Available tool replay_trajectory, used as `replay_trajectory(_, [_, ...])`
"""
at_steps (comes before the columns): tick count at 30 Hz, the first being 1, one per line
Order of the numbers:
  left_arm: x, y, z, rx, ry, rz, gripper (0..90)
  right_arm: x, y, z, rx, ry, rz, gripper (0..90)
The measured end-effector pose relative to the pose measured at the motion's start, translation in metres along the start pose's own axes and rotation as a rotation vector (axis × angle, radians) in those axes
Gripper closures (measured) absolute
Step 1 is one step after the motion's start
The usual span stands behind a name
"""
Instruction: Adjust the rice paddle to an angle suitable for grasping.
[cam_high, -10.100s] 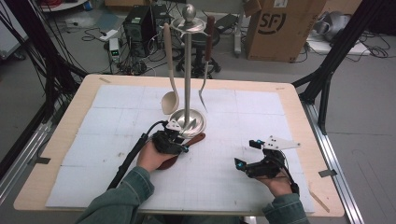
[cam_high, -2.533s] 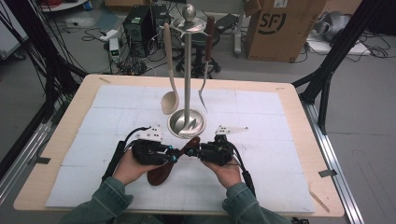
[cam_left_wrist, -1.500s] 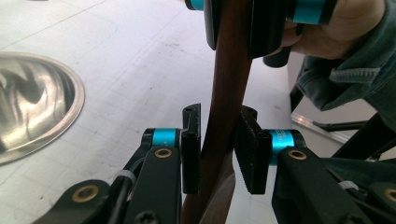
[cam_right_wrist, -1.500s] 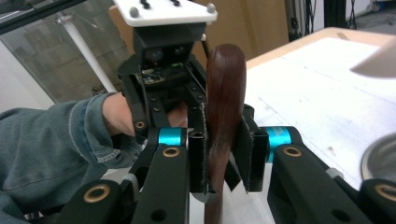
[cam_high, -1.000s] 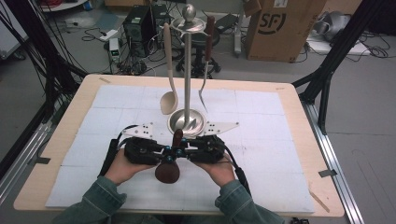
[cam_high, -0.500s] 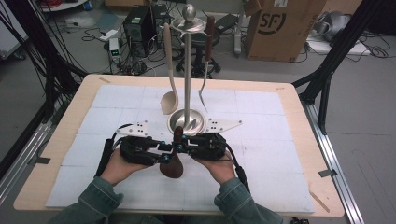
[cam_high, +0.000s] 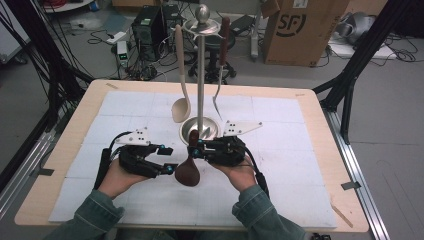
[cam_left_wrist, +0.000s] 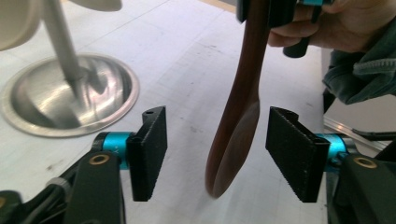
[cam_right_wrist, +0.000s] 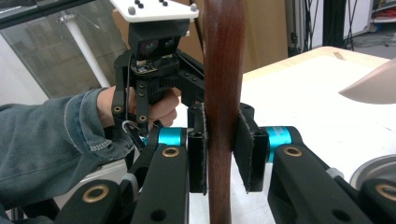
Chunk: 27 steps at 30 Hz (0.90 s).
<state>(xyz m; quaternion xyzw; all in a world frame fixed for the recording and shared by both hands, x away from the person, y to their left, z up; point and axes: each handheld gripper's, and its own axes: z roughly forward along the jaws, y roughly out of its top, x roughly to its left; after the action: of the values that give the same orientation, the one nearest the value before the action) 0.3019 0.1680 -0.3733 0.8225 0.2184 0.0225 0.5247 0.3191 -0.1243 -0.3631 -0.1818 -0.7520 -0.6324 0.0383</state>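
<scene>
Clamped in the right gripper: a dark brown wooden spoon, held by its handle, both black pads pressed flat against the wood in the right gripper view. Hanging bowl-down from that grip, above the white gridded mat, just in front of the round base of the polished steel utensil stand. Bowl of the spoon between the jaws of the left gripper, but clear of both pads, with a gap on either side. Left jaws just been opening, now standing apart at a middling width, nothing gripped.

Seen from the high view, left gripper pointing toward the spoon bowl from the person's left, right gripper facing it from the other side, the two close together near the middle of the light wooden table. Each held in a hand, green-grey sleeves coming in from the bottom edge.

On the stand behind: a cream-coloured ladle hanging on the left of the pole, a fork with a dark wooden handle hanging on the right, both well clear of the grippers. Beyond the table, a brown cardboard box on the floor.
</scene>
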Motion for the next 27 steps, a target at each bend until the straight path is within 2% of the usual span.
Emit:
replay_trajectory(11, [0.006, -0.01, -0.015, 0.016, 0.057, -0.012, 27.5, -0.005, 0.006, -0.007, 0.013, -0.016, 0.0, 76.1])
replay_trajectory(27, [0.011, -0.024, -0.036, 0.025, 0.117, -0.019, 22.6, -0.01, 0.032, -0.014, 0.017, -0.037, -0.036, 76.1])
